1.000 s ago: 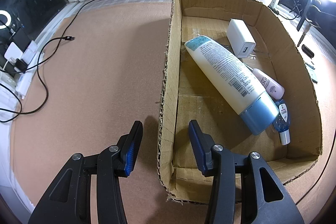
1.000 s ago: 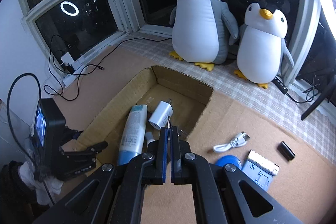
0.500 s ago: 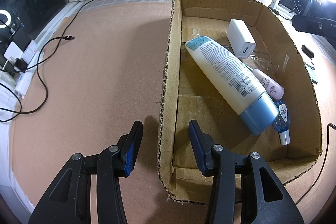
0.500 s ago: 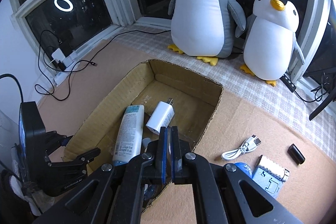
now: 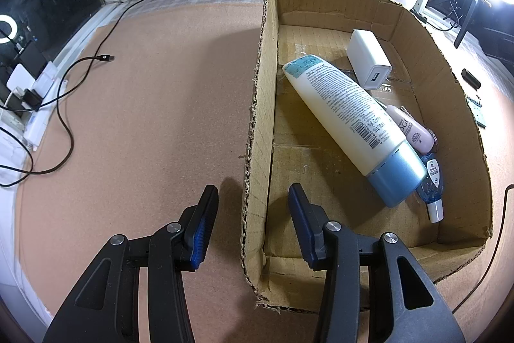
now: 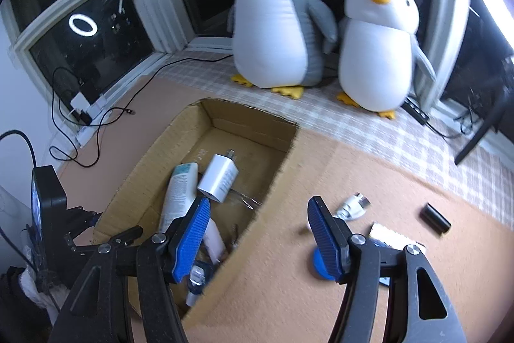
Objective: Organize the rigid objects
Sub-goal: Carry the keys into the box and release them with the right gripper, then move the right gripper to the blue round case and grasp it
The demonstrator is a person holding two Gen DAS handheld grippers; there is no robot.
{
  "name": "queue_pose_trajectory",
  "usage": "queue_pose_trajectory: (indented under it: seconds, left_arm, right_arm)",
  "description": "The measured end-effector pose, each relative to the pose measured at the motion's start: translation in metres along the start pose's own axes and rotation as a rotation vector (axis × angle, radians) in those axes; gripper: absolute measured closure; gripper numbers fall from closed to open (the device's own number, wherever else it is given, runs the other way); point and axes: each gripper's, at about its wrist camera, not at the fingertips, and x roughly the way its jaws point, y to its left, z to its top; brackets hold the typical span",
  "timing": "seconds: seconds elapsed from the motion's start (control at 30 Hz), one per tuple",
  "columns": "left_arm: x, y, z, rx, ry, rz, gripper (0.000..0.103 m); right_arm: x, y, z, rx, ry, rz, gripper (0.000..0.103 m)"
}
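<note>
Cardboard box (image 5: 257,124) wall between hand-held gripper (image 5: 253,198) fingers

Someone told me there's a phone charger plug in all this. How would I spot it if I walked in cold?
Find the open cardboard box on the brown table, in front of the two plush penguins. Inside, toward the penguin end, the charger plug lies beside the crimped end of the long white tube with a blue cap. It is the only boxy white block there, with a USB slot in one end.
</note>
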Motion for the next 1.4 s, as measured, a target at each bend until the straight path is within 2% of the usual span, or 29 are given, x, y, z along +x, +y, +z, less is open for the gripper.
queue_pose_trajectory:
  seconds: [0.3,0.47,1.0,1.4]
  left_arm:
    - [0.000,0.000,0.000,0.000,0.000,0.000,0.058]
    - [0.000,0.000,0.000,0.002,0.000,0.001,0.058]
    - [0.000,0.001,0.001,0.007,0.002,0.006,0.058]
    - [0.000,0.001,0.001,0.006,0.003,0.006,0.058]
  right_arm:
    - [-0.007,-0.046,-0.025,0.073,0.031,-0.006,0.043]
    - [-0.001,-0.060,-0.041,0.072,0.052,-0.001,0.043]
    - [0.045,-0.069,-0.042,0.024,0.120,-0.017,0.043]
    - [0.065,-0.066,-0.039,0.018,0.151,-0.003,0.043]
